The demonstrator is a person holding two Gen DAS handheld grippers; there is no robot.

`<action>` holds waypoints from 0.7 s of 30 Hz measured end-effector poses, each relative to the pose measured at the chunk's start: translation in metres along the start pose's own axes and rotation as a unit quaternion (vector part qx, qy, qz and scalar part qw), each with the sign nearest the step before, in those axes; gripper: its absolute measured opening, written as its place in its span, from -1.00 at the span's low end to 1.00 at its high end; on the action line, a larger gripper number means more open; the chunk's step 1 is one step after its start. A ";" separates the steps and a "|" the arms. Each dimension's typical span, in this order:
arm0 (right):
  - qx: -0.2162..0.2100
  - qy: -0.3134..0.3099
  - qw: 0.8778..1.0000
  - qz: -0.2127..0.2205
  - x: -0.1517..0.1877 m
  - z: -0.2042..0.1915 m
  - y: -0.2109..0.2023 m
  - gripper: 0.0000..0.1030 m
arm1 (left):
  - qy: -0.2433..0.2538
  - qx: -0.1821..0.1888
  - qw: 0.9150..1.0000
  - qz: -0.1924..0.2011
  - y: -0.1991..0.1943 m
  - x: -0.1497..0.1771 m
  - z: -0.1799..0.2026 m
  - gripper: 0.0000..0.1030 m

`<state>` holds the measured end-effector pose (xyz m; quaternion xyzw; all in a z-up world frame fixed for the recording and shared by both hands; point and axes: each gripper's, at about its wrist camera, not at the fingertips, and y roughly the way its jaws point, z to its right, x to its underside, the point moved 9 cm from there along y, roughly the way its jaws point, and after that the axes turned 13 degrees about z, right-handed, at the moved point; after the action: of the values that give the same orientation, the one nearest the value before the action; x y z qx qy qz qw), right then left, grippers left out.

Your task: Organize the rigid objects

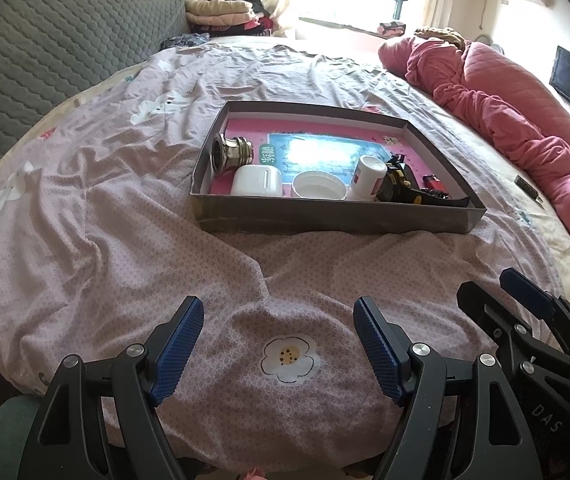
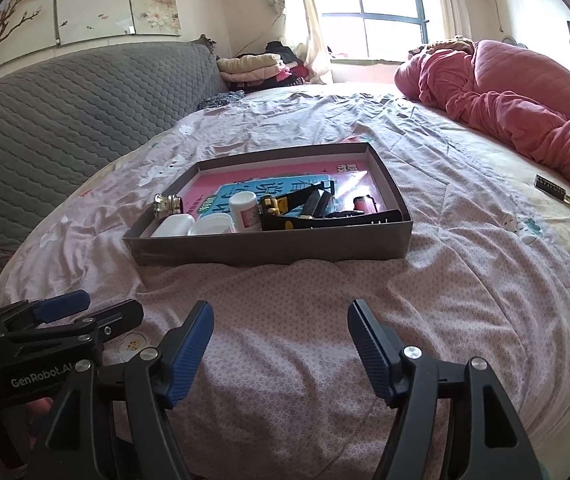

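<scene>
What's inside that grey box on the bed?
The box holds a metal fitting, white case, white lid, white bottle and black-and-yellow tool. They cover part of the pink printed sheet beneath.

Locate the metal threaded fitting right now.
The metal threaded fitting lies inside the grey tray at its left end, on its side just behind the white case; the right wrist view shows it in the same left spot.

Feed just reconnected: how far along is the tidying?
Done: the metal fitting, white case, jar lid and pill bottle lie in the cardboard tray. In hand: nothing; left gripper and right gripper are open. Left: the dark bar on the bedsheet.
</scene>
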<state>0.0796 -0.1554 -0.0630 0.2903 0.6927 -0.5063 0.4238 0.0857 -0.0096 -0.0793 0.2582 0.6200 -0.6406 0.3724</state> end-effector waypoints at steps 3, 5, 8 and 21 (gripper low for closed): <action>0.006 -0.004 1.000 0.002 0.000 0.000 0.001 0.34 | -0.002 0.004 1.000 -0.002 0.003 0.001 0.002 0.52; 0.010 -0.005 1.000 0.002 0.000 0.001 0.002 0.34 | 0.000 0.005 1.000 -0.001 0.003 0.001 0.004 0.52; 0.012 -0.003 1.000 0.000 0.001 0.003 0.005 0.34 | 0.003 0.008 1.000 -0.002 0.005 0.002 0.008 0.52; 0.013 -0.005 1.000 -0.006 0.004 0.003 0.009 0.34 | 0.008 0.001 1.000 -0.005 0.009 0.005 0.008 0.52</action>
<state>0.0860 -0.1551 -0.0715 0.2887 0.6858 -0.5193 0.4203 0.0912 -0.0176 -0.0877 0.2603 0.6238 -0.6410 0.3637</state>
